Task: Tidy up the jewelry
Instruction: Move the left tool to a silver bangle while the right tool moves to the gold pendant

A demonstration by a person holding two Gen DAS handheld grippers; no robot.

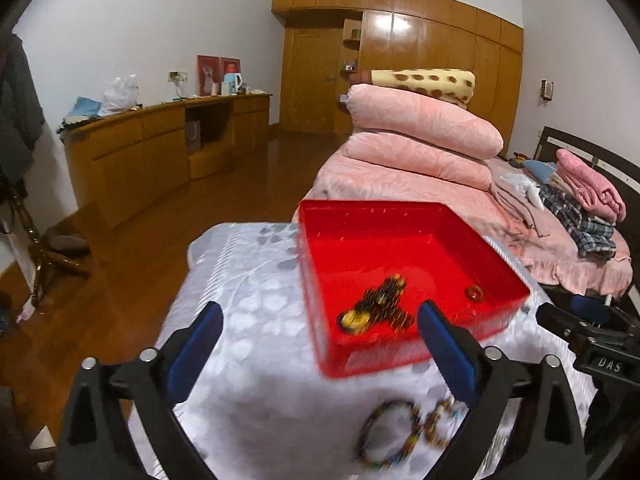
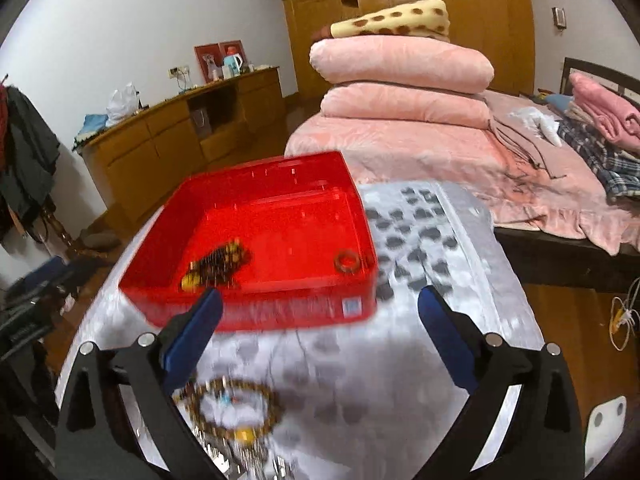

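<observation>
Cloth (image 1: pixel 256 280) of pale silver covers my small table beside the pink bed (image 1: pixel 400 184), red tray (image 2: pixel 256 304) at twelve o'clock holding beads (image 2: pixel 216 264), bracelets (image 1: pixel 390 436) loose at six, both my grippers (image 1: pixel 320 340) (image 2: pixel 320 324) spread wide and empty.

- White walls (image 1: pixel 120 20), glossy wooden floor (image 1: pixel 224 200).
- Long wooden sideboard (image 1: pixel 160 140) along the left wall.
- Built-in wooden wardrobe (image 1: pixel 440 60) at the back.
- Bed (image 2: pixel 420 152) under pink quilts (image 2: pixel 400 64).

Red tray (image 1: pixel 400 216) walls bound its open top, bare cloth (image 1: pixel 248 280) beside.
</observation>
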